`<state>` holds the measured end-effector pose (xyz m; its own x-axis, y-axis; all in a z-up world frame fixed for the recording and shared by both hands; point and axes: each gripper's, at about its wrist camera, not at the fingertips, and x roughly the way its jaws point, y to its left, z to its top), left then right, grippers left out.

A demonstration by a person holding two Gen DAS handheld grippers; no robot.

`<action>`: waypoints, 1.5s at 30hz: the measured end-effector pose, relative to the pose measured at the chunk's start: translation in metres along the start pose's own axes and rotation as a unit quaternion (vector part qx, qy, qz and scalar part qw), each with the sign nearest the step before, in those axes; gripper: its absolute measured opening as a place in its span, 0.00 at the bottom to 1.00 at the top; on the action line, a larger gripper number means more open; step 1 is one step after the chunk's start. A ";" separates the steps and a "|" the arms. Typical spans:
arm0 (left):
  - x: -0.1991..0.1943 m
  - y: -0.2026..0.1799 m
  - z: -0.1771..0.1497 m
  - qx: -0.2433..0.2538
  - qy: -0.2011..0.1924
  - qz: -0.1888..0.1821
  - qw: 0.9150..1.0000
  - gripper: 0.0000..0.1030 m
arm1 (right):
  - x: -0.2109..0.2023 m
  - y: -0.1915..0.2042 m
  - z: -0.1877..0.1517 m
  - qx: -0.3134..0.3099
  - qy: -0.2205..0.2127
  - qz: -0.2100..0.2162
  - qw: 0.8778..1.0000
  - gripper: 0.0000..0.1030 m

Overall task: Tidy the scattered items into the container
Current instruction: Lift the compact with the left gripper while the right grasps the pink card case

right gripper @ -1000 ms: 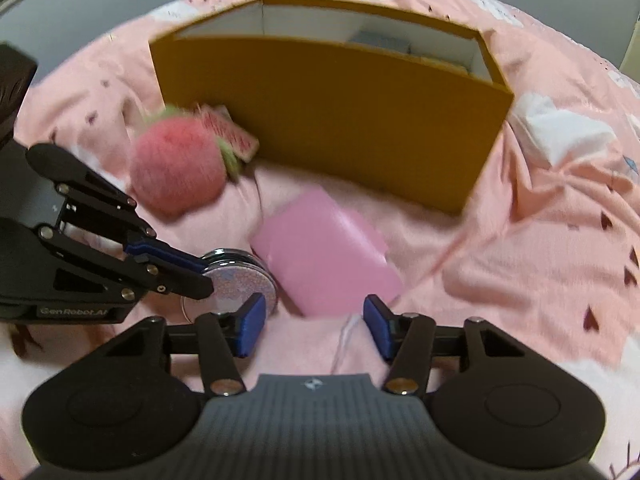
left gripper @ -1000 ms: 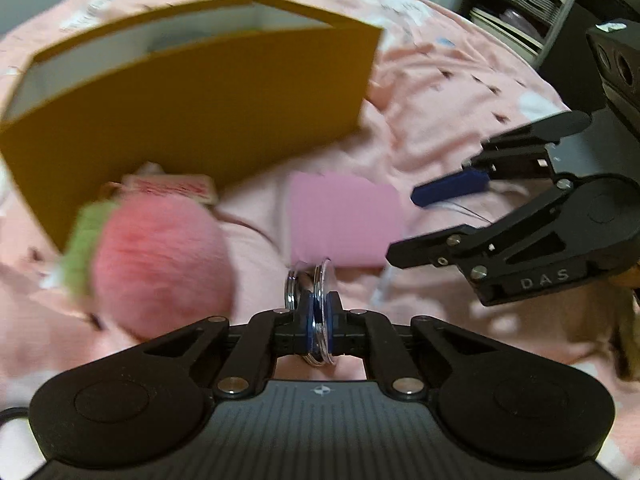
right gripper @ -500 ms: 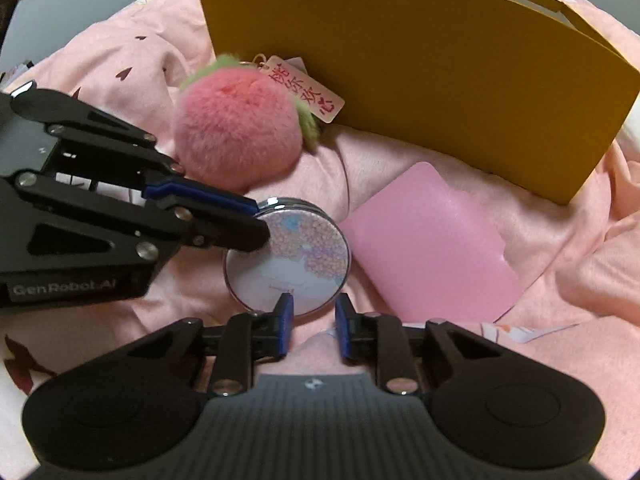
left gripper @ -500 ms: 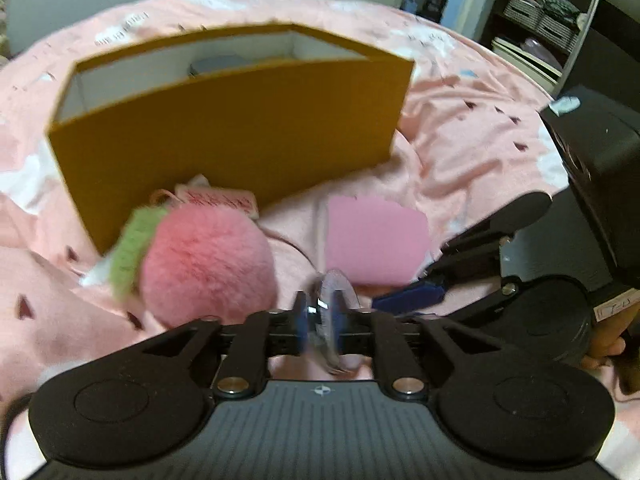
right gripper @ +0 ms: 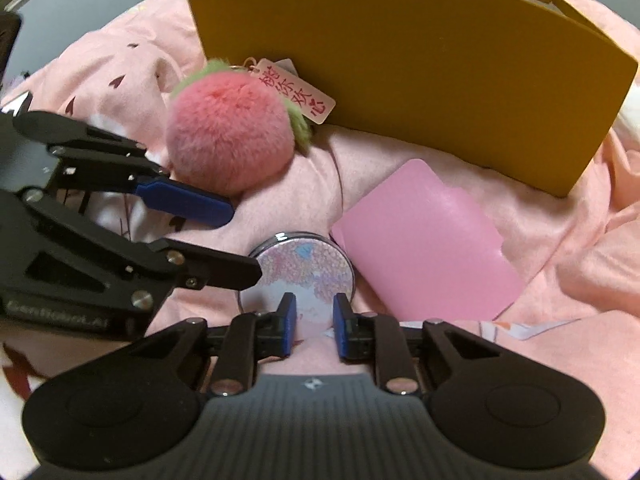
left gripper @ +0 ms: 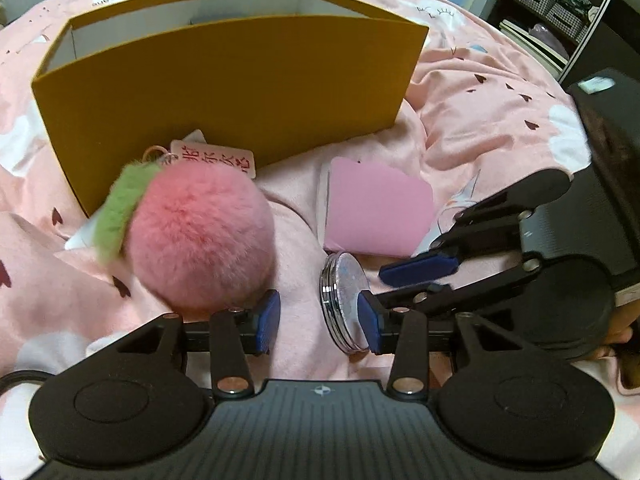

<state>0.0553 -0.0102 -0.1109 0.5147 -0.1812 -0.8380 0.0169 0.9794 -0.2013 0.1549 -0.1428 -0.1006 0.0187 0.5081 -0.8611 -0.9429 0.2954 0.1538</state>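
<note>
Pink bedspread [left gripper: 480, 120] under left tongs [left gripper: 318, 318] spread empty beside compact mirror [right gripper: 298, 270], right tongs [right gripper: 315, 326] half-parted, empty.

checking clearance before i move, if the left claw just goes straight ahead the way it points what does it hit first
Probably the bedding between the plush peach and the round compact mirror, which leans against its right finger; beyond that, the yellow box. Depth is unclear.

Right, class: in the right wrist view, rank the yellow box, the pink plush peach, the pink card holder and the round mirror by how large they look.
1. Yellow box
2. Pink card holder and pink plush peach: too alike to rank
3. Round mirror, partly hidden by the tongs
</note>
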 end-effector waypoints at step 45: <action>-0.018 0.009 0.001 -0.034 -0.011 -0.012 0.999 0.17 | -0.006 -0.047 0.046 -0.090 0.057 -0.008 0.994 0.34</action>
<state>0.0471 0.0018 -0.0972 0.5341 -0.2022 -0.8209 -0.0277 0.9663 -0.2560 0.2147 -0.1225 -0.0806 0.0049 0.4060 -0.9139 -0.9871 0.1481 0.0605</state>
